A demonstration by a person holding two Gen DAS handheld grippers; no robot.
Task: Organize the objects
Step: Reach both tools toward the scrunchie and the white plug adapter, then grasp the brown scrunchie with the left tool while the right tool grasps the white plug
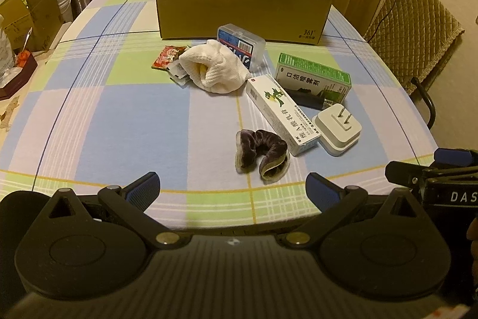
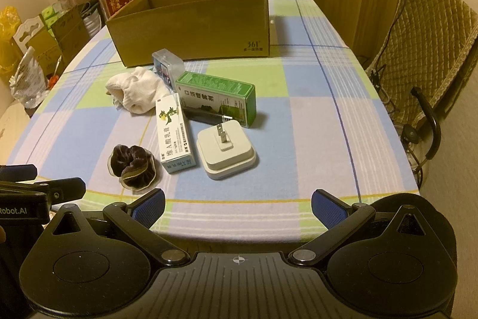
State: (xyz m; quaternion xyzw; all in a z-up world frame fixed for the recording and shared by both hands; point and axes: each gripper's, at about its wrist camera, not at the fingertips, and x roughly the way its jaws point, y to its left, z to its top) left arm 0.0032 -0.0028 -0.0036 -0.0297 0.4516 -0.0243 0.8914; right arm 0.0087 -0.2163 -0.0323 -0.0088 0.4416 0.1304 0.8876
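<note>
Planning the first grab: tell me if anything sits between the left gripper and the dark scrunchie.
Nothing visible does. The left gripper, jaws open, faces the scrunchie across bare tablecloth. The white box lies just beyond and to its right, not in the path.

The near part of the bench (image 1: 119, 121) is bare, so tongs can pass there. In the middle sit a scrunchie (image 1: 263, 153), a white box (image 1: 280, 112), a plug (image 1: 337, 129) and a green box (image 1: 313, 79), close together. The big cardboard box (image 1: 242, 8) blocks the far side.
</note>
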